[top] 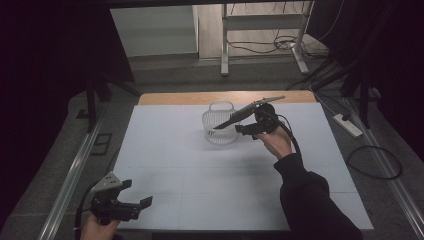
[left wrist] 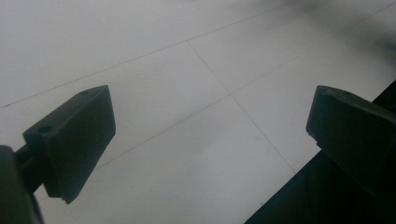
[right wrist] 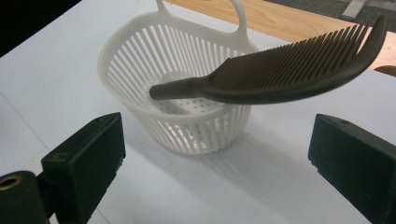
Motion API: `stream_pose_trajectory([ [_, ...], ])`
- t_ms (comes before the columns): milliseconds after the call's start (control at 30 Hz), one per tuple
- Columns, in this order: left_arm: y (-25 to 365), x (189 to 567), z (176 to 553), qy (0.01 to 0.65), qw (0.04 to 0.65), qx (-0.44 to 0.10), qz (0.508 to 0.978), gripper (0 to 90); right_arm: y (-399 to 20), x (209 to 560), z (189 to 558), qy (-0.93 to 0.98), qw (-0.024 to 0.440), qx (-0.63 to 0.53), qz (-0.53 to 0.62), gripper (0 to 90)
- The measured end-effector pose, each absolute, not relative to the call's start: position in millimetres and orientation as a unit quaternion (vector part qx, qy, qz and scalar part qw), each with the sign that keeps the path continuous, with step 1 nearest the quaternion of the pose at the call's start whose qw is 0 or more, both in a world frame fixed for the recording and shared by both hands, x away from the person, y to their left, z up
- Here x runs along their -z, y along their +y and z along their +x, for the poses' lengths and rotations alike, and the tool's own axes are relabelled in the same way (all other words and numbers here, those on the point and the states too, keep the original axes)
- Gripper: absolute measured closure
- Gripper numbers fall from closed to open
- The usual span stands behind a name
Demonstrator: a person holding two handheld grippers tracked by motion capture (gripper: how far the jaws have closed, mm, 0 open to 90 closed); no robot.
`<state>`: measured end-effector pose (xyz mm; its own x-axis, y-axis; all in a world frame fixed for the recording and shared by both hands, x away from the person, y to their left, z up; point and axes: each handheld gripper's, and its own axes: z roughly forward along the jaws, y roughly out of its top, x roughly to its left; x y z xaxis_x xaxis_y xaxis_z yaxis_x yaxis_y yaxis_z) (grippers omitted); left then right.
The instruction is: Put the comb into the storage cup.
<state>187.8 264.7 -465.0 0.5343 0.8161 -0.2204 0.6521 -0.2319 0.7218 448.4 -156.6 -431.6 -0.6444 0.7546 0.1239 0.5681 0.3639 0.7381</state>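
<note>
The comb (right wrist: 289, 70) lies across the rim of the basket (right wrist: 140, 70), its handle end dipping over the basket's hollow and its toothed end jutting out past the rim, up and away from the basket. In the right gripper view it sits ahead of the right claw (right wrist: 215, 154) and above the gap between the two black jaws, which stand wide apart with nothing between them; no pad touches it. In the high view the right claw (top: 245, 131) is just beside the basket (top: 220, 122), on the side nearer the person's sleeve, with the comb (top: 248, 112) slanting over the basket's rim and over the claw.

The basket is white plastic, round and tapered, its wall made of thin upright slats with open slits, its floor pierced with small holes, and a looped handle rises from its far rim. It stands on the white worktop (top: 200, 170), which is matt, smooth and crossed by fine seam lines; a wooden edge shows beyond the basket.

The comb is dark, matt plastic: a rounded tapering handle widening into a long curved back with one row of fine, close-set teeth.

The left claw (top: 137, 205) is well apart from the basket, at the near corner of the worktop, its jaws spread open over bare white surface.
</note>
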Motion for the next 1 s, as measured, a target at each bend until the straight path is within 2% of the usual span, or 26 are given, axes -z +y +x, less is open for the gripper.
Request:
stream_pose_trajectory([
  [1000, 265, 465, 188, 0.468, 0.404, -0.102, 0.779, 2.2, -167, 439, 416, 0.834, 0.115, -0.391, 0.372, 0.7],
])
